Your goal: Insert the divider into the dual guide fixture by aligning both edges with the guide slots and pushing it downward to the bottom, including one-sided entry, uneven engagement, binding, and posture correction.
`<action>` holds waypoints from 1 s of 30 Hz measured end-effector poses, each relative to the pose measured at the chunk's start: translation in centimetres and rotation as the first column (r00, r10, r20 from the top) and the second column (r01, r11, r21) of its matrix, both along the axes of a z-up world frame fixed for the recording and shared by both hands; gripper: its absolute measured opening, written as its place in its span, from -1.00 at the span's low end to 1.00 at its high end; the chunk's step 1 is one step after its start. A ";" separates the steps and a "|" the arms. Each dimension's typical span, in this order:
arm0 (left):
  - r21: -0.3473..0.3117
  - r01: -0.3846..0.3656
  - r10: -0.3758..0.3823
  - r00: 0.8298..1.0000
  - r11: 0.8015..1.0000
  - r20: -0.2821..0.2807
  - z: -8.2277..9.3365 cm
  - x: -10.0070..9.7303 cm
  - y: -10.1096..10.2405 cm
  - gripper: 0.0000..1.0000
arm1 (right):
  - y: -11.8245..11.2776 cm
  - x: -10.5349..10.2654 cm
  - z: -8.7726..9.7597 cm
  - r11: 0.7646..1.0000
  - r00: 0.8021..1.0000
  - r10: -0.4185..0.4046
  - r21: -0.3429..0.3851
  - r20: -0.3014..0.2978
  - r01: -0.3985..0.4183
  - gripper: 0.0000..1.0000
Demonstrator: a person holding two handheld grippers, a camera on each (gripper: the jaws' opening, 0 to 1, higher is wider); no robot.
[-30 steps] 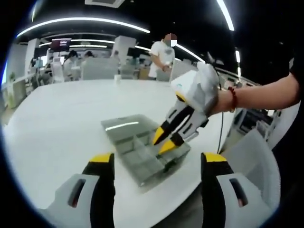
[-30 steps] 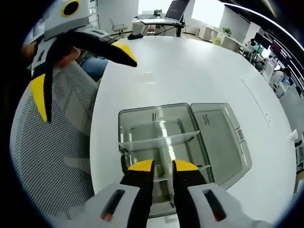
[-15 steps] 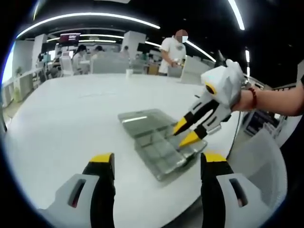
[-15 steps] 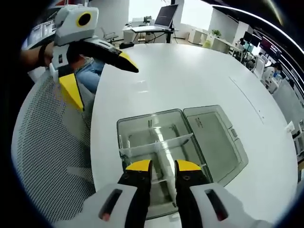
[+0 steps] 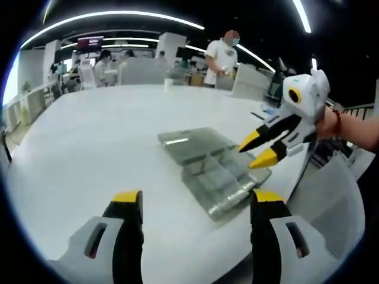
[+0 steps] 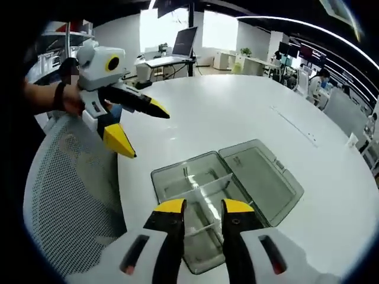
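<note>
Flanking clear fixture (image 6: 207, 207): mesh chair (image 6: 71, 195), open lid (image 6: 260, 177) alongside.

Bare white table (image 5: 89, 154) lying open around clear fixture box (image 6: 201, 195); its flipped lid (image 6: 260, 177) blocking one side, upright divider (image 6: 204, 189) crossing inside, mesh chair (image 6: 65, 195) crowding the near edge

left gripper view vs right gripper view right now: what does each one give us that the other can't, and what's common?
Left gripper view: the right hand-held gripper from outside, jaws apart, above the clear box's near edge, and a standing person beyond the table.

Right gripper view: straight down into the clear box, showing the dividers seated inside, plus the left hand-held gripper off to the side, jaws wide.

Both: the white table, the box and its open lid.
</note>
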State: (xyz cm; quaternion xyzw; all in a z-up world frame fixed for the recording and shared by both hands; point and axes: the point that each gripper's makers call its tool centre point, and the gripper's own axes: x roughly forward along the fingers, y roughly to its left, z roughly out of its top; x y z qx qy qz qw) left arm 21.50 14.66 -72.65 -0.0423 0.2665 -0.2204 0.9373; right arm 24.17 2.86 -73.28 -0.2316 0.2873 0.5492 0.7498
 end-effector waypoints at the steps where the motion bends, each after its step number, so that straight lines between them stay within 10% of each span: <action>1: 0.002 -0.001 0.001 1.000 1.000 -0.003 -0.1 0.0 0.1 0.44 | -0.1 -0.1 0.2 1.000 1.000 -0.005 0.006 0.000 0.005 -0.60; 30: 0.150 -0.112 0.134 0.980 0.982 -0.147 -4.2 0.5 4.9 0.46 | 2.6 -4.3 0.9 0.985 0.996 -0.041 0.162 -0.077 0.053 -0.59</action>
